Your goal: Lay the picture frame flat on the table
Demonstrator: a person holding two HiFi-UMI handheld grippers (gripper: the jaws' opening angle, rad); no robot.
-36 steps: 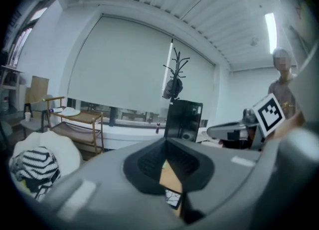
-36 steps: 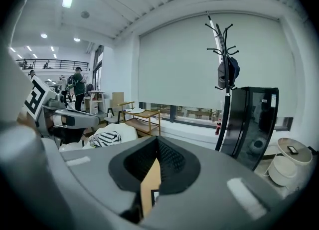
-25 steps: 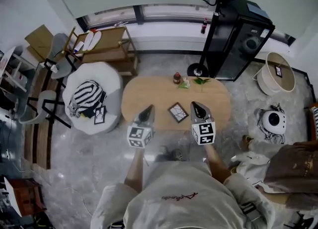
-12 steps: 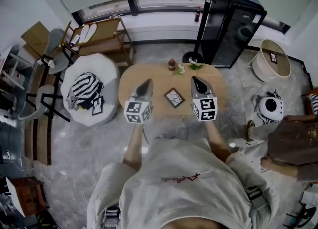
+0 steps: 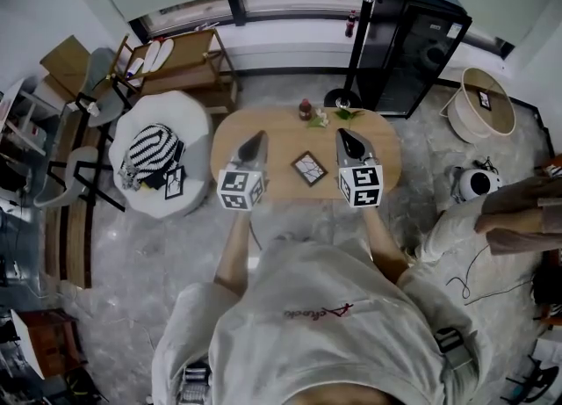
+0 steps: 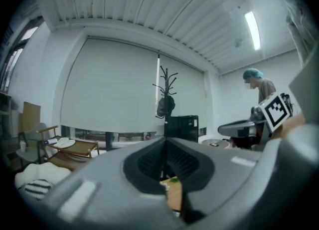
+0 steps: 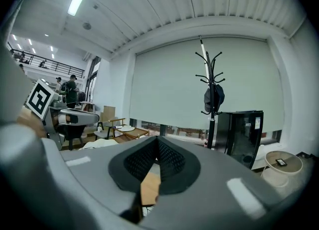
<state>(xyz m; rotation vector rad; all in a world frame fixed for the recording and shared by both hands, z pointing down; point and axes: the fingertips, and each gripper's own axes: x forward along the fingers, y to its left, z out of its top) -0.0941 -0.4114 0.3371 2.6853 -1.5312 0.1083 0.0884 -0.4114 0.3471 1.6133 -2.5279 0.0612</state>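
Fingers on the left gripper [image 5: 255,138] and right gripper [image 5: 343,134] are clenched together on nothing. The oval table [image 5: 386,157] spreads beneath them. The picture frame [image 5: 308,169] lies near its middle, apparently already flat, with the left gripper at its 9 o'clock and the right at 3 o'clock, neither touching it. The laying looks done, and nothing obvious remains. A small bottle [image 5: 305,110] stands at the table's 12 o'clock edge.

A small dark-framed picture frame [image 5: 309,169] lies flat near the middle of the oval light-wood table [image 5: 263,131]. The grey left gripper [image 5: 255,138] hovers at its 9 o'clock and the grey right gripper [image 5: 344,136] at its 3 o'clock, both clear of it. A small dark jar [image 5: 305,111] and green leaves [image 5: 346,115] sit at the table's 12 o'clock edge.
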